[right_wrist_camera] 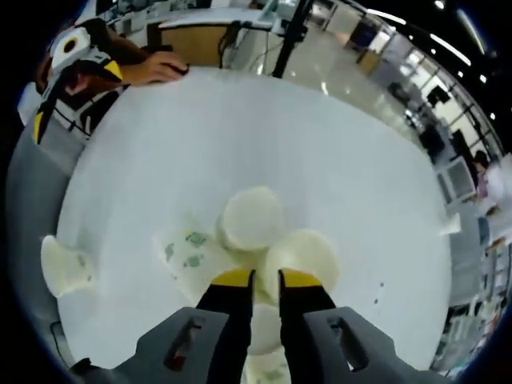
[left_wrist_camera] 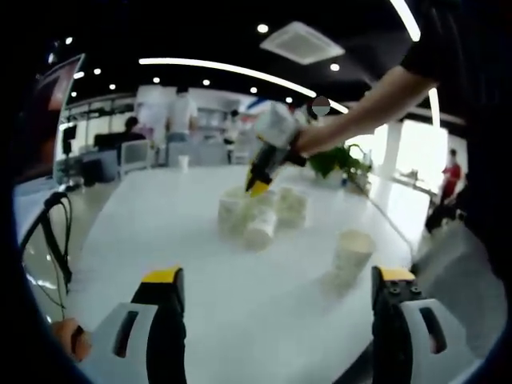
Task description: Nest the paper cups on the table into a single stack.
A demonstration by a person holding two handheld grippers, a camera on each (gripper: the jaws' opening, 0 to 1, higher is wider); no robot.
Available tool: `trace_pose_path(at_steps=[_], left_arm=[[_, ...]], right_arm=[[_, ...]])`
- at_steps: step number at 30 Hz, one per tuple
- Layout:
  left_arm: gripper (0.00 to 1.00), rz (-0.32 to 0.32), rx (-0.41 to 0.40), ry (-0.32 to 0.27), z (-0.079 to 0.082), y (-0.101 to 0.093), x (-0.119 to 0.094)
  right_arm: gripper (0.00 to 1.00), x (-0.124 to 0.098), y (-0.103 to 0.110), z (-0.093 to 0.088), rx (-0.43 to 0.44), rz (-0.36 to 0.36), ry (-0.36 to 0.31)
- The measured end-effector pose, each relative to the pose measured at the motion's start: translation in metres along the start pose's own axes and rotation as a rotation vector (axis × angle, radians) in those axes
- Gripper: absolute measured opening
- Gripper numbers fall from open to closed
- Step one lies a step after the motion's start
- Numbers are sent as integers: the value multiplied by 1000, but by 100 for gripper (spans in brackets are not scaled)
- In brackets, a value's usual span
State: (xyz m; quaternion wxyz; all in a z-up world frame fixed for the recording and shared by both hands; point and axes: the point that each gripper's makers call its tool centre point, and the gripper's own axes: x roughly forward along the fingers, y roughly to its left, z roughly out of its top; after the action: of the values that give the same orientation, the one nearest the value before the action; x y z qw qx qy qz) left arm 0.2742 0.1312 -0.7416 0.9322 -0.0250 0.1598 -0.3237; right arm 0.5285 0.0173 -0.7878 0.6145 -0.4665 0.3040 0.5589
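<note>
- The white table (right_wrist_camera: 344,160) holds every cup, with no tall stack built, so I judge the nesting barely begun.
- A cluster of cups (left_wrist_camera: 260,212) sits near the table's centre; seen from above, one upside-down cup (right_wrist_camera: 250,218) lies at twelve o'clock from the jaws.
- One lone cup (left_wrist_camera: 352,252) stands apart at four o'clock from the cluster.
- The right gripper (right_wrist_camera: 265,280), jaws nearly closed, hangs over the cluster; whether it pinches a rim I cannot tell.
- The left gripper (left_wrist_camera: 272,284) is spread wide, holding nothing.

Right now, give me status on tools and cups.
Left tool open, idle. Right tool nearly shut above clustered paper cups. Lone cup apart on table.
</note>
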Motion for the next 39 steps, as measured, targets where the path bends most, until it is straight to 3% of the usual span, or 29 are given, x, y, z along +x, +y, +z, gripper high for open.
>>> trace_pose_path(at_steps=[14,24,33,39], left_arm=[[98,8,-8,13,-2,3,-1],[98,10,-4,14,1,5,2],[98,3,5,7,5,2,3],[98,-5,24,-5,13,-3,2]], right_arm=[[0,11,1,-1,-57,25,24],[0,7,-8,-1,-64,-14,18],[0,-14,-13,2,-57,-58,-9],[0,-50,-16,12,-15,-117,-65]])
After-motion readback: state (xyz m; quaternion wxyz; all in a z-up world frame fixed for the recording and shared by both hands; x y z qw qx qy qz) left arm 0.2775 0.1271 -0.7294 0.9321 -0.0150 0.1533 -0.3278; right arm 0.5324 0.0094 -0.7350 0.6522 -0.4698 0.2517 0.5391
